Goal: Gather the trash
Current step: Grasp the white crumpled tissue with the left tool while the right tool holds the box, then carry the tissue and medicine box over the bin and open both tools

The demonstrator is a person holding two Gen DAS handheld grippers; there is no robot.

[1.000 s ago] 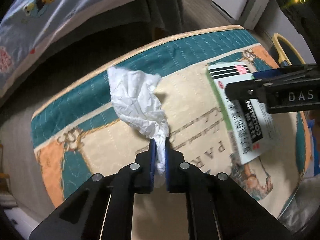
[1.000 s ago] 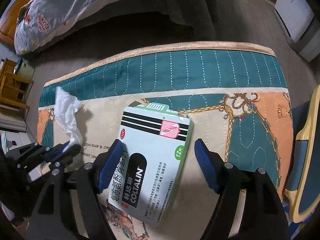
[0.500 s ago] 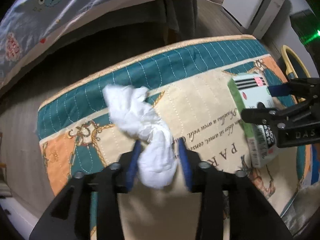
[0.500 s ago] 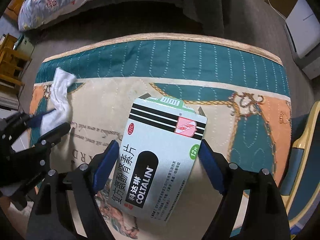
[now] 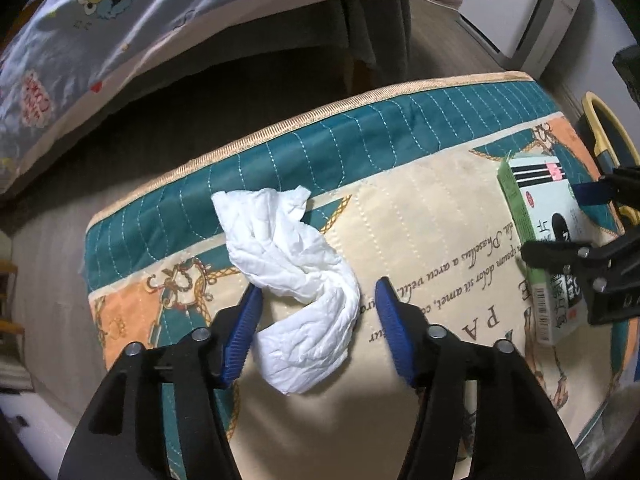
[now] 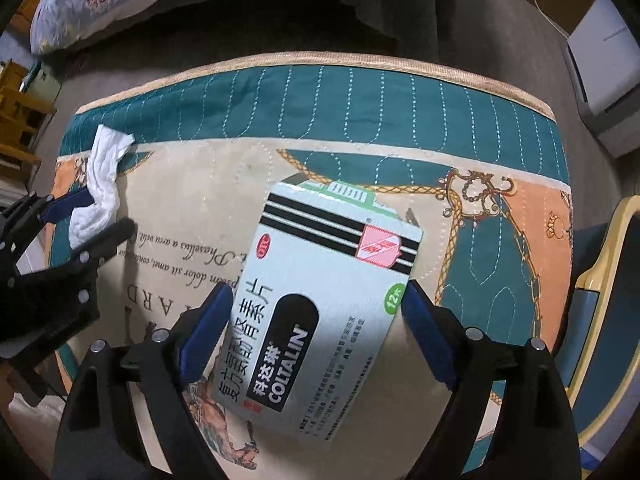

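Take the quilted mat [image 5: 420, 240] as your reference: both pieces of trash lie on it, the crumpled tissue [image 5: 296, 280] toward its left end and the medicine box [image 6: 324, 312] toward its right. Your left claw [image 5: 318, 336] stands partly open around the lower end of the tissue; its jaws have just been opening, and the tissue now lies loose between them, with the left pad close against it and the right pad clear. Your right claw [image 6: 316, 328] stands wide, its jaws also just opening, straddling the box across its width without gripping it. To seat the left grasp well, lower the claw until both pads flank the thickest bunched part of the tissue, then close fully, since thin paper likely slips from a shallow pinch. For the box, centre the pads on its two long side edges, keep the claw pointing straight down at the mat, and close only until the card walls resist; an empty carton will probably crush or twist if squeezed off-centre. Lift each item clear of the mat before carrying it away.
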